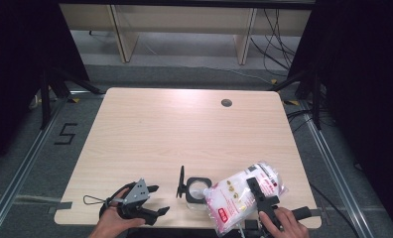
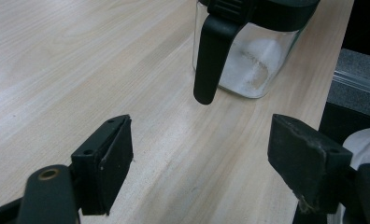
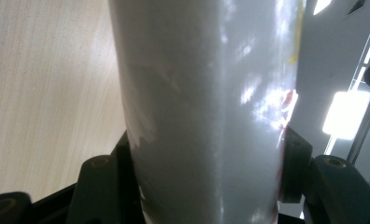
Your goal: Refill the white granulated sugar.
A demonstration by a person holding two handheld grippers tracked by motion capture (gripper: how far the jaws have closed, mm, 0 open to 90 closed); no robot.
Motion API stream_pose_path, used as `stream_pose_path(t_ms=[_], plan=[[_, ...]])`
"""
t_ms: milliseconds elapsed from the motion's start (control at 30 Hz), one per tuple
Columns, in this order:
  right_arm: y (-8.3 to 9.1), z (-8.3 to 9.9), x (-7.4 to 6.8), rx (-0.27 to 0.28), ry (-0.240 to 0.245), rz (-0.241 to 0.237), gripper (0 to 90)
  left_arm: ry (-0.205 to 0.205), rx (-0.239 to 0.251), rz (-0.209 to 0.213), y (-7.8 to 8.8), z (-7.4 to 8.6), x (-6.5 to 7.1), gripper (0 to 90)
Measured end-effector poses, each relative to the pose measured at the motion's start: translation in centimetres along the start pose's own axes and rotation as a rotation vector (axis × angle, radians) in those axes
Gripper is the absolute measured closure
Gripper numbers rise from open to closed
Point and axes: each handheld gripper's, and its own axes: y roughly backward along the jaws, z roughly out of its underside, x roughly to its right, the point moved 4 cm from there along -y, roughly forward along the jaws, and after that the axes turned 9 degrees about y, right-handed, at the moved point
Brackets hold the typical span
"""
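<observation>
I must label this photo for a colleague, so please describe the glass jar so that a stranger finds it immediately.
On the wooden table, look at the near edge, between the two grippers. The glass jar stands there, partly filled with white powder; its open black lid distinguishes it from the soft white bag beside it.

Between the right gripper's [image 3: 206,186] jaws, the white bag [image 3: 206,93] ran past the frame's top and bottom, its print blurred. Ahead of the left gripper's [image 2: 199,158] jaws, the glass jar [image 2: 253,56] was cropped at its black lid.
</observation>
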Motion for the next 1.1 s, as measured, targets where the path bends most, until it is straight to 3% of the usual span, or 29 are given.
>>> stream_pose_path(t_ms=[233, 300, 333, 700, 733, 800, 833, 867, 933, 967, 1100], plan=[[-0.09, -0.02, -0.06, 0.007, -0.001, 0.001, 43.9, -0.011, -0.005, -0.007, 0.04, 0.01, -0.08, 21.9], [0.05, -0.01, 0.23, 0.0, 0.026, -0.002, 43.9, -0.005, 0.002, -0.002, -0.05, 0.01, -0.02, 21.9], [-0.16, -0.06, 0.23, 0.02, 0.024, 0.059, 43.9, -0.009, -0.001, -0.008, -0.05, 0.02, -0.07, 21.9], [-0.07, -0.13, 0.35, 0.017, 0.035, 0.055, 43.9, -0.006, 0.003, -0.007, -0.08, 0.04, -0.03, 21.8], [-0.06, -0.13, 0.33, 0.018, 0.034, 0.055, 43.9, -0.033, -0.014, -0.011, 0.02, 0.03, -0.21, 21.9], [-0.03, -0.12, 0.33, 0.015, 0.032, 0.05, 43.9, -0.021, -0.009, -0.012, -0.02, 0.04, -0.17, 21.8], [0.0, -0.19, 0.15, 0.013, 0.004, 0.05, 43.9, -0.014, 0.001, -0.002, -0.06, -0.01, -0.06, 21.8], [-0.01, -0.23, 0.1, 0.013, -0.002, 0.051, 43.9, -0.026, 0.001, 0.0, -0.05, -0.05, -0.12, 21.9], [-0.01, -0.26, 0.24, 0.017, 0.012, 0.053, 43.9, -0.035, -0.002, -0.003, -0.02, -0.03, -0.18, 21.8], [-0.01, -0.26, 0.27, 0.017, 0.014, 0.052, 43.9, -0.005, 0.001, -0.009, -0.07, 0.05, -0.04, 21.9], [0.01, -0.26, 0.28, 0.02, 0.015, 0.049, 43.9, -0.017, -0.01, -0.015, -0.01, 0.12, -0.1, 21.8]])
